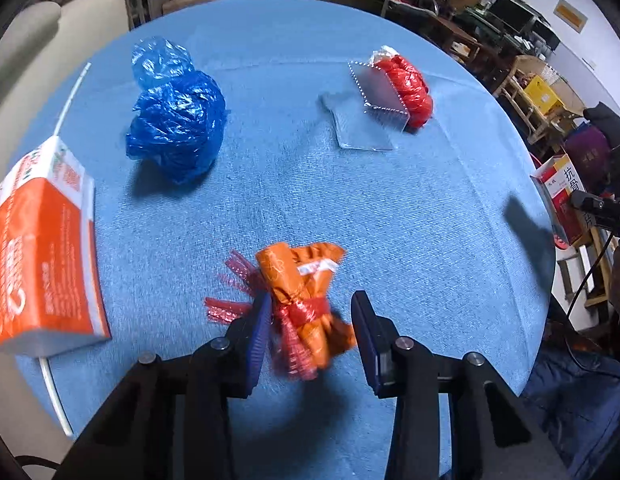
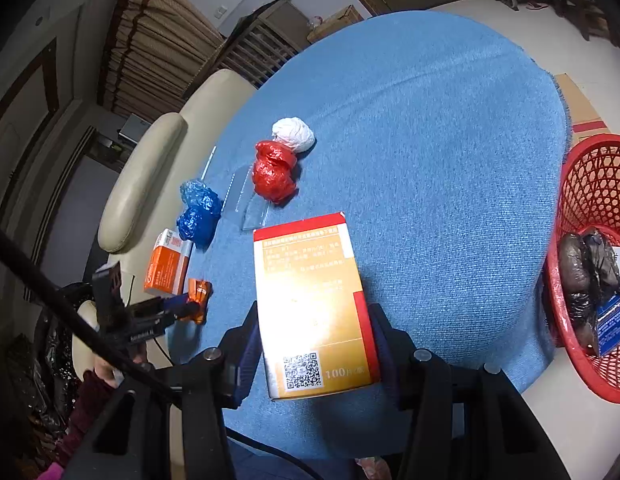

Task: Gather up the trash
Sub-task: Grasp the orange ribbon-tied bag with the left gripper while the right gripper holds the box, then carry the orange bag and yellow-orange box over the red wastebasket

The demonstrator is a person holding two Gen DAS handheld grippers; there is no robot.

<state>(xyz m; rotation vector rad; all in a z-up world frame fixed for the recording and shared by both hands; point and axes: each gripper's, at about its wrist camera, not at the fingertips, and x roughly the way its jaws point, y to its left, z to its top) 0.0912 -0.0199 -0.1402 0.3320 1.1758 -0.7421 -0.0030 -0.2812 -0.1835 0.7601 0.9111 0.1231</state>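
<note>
Counter (image 1: 390,208) under blue cloth, round-edged, filled most of both views. Red mesh basket (image 2: 590,184) sat off the counter's edge, to the right of the right tool (image 2: 314,344), with dark bags and small boxes inside. The right tool was closed on a gold-and-red carton (image 2: 310,304), its jaws pressed to the carton's two sides, QR code toward the camera, carton raised over the near part of the counter. Orange-and-white box (image 1: 46,256) lay flat well left of the left tool (image 1: 310,320), by the counter's edge. Blue plastic bag ball (image 1: 178,120) sat ahead and left of the left tool; red plastic bag ball (image 1: 410,84) ahead and right, a clear plastic sheet (image 1: 366,120) leaning against it. A white bag ball (image 2: 294,134) touched the red one on its far side in the right wrist view. The left tool's jaws stood apart around an orange wrapper bundle (image 1: 302,280) tied with red mesh; the left pad touched it, the right pad stood clear. Bundle rested on the cloth.
</note>
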